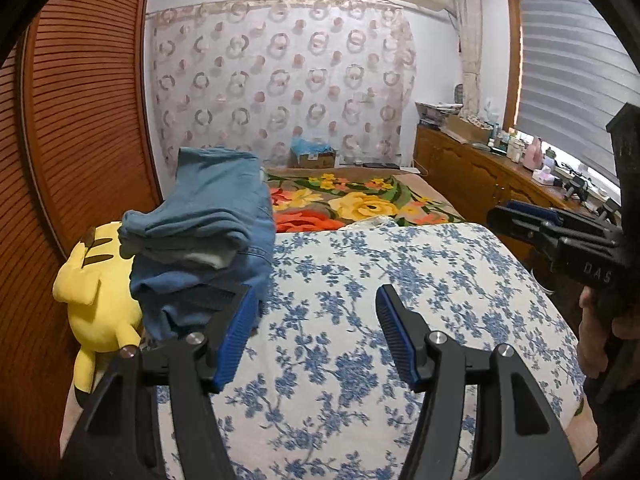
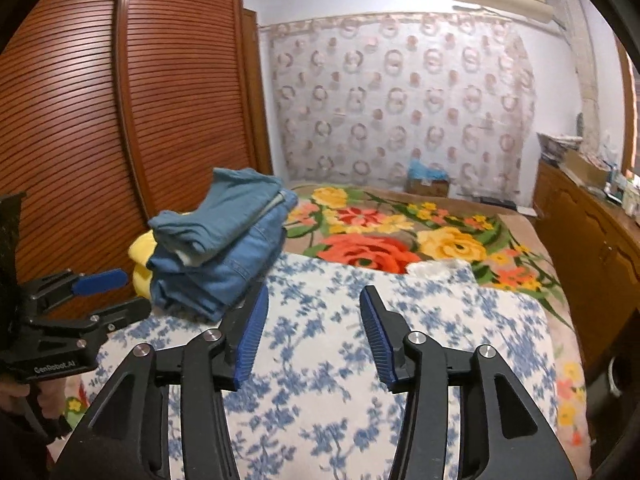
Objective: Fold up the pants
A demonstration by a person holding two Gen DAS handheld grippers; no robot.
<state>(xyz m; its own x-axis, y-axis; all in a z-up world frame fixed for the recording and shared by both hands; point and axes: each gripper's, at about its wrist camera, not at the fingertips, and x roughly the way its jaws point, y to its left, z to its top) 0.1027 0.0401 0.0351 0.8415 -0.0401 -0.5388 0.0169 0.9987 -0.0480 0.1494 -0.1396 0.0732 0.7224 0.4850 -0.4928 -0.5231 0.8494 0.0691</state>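
Both grippers (image 1: 314,332) (image 2: 314,328) agape, empty; folded pants (image 2: 224,248) stacked, long axis toward wardrobe (image 2: 100,100).

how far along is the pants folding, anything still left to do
Done, by the look of it: folded blue pants sit stacked at the edge of the blue floral cloth, partly over a yellow plush toy. In hand: nothing; the left gripper and right gripper are both open and empty. Left: no unfolded pants show on the bed in either view, so little or nothing seems to remain.
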